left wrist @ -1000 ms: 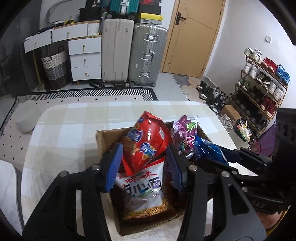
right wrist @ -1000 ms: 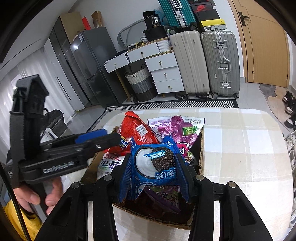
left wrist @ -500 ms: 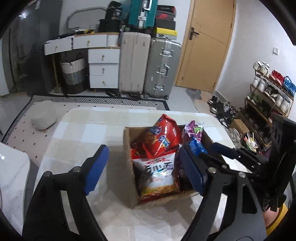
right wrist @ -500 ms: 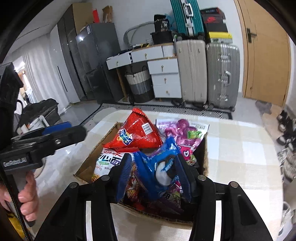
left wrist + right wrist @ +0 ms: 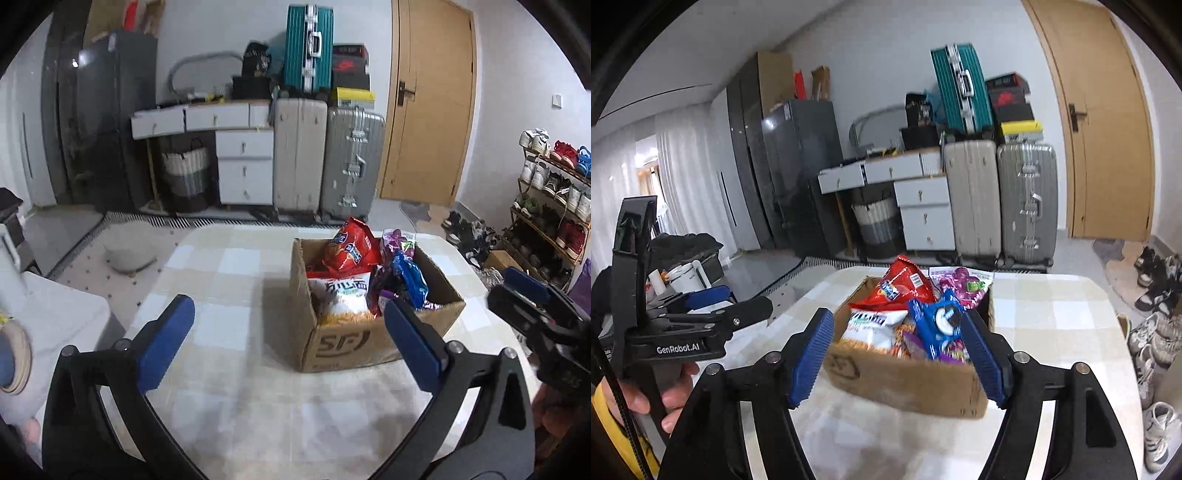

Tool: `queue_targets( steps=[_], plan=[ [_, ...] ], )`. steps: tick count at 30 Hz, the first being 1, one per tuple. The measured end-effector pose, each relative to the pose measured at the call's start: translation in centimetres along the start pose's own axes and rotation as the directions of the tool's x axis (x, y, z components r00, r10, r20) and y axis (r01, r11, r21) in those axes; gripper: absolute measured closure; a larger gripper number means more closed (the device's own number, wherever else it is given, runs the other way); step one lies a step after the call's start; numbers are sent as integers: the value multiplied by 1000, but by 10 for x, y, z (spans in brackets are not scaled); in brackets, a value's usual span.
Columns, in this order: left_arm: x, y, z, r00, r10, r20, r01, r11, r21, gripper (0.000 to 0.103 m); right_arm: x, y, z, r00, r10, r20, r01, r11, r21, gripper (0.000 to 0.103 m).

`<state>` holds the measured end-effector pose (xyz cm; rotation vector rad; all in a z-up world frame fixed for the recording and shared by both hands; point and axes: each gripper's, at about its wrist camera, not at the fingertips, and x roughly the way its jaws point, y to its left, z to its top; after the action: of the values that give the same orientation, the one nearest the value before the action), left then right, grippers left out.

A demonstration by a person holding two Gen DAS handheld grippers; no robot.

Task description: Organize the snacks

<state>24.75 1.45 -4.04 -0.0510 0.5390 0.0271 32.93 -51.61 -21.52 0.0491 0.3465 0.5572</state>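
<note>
Snacks are all standing or lying inside the cardboard box [image 5: 332, 343], which sits on the checked tablecloth [image 5: 229, 280] toward the right side of the table. In the box you can see a red chip bag [image 5: 351, 249] leaning at the back, a purple candy bag [image 5: 962, 286] beside it, a blue cookie pack [image 5: 940, 323] toward the front right, and a white noodle snack bag [image 5: 343, 293] lying low at the left. More wrappers lie under them, but they are too hidden to name.

Your left gripper [image 5: 284, 341] is held back from the box with its jaws spread wide, and it holds nothing. Your right gripper [image 5: 899, 356] is also opened wide and empty; its blue pads [image 5: 812, 354] frame the near wall of the box without touching it, as far as the right wrist view shows.

I judge the task to be almost finished: no snack is visible on the cloth outside the box, and both tools are free. What may remain is only a check of the table parts that the cameras do not show, and perhaps pushing the tall red bag lower so it does not tip out.
</note>
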Motion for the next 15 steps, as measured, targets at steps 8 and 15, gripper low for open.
queue_targets(
  steps=[8, 15],
  plan=[
    [-31, 3, -57, 999, -28, 30, 28, 1000, -3, 0, -48, 9, -52, 997, -62, 56, 62, 998, 2, 11],
    [-20, 7, -108, 994, 50, 102, -51, 999, 13, 0, -44, 3, -93, 988, -151, 35, 151, 988, 0, 6]
  ],
)
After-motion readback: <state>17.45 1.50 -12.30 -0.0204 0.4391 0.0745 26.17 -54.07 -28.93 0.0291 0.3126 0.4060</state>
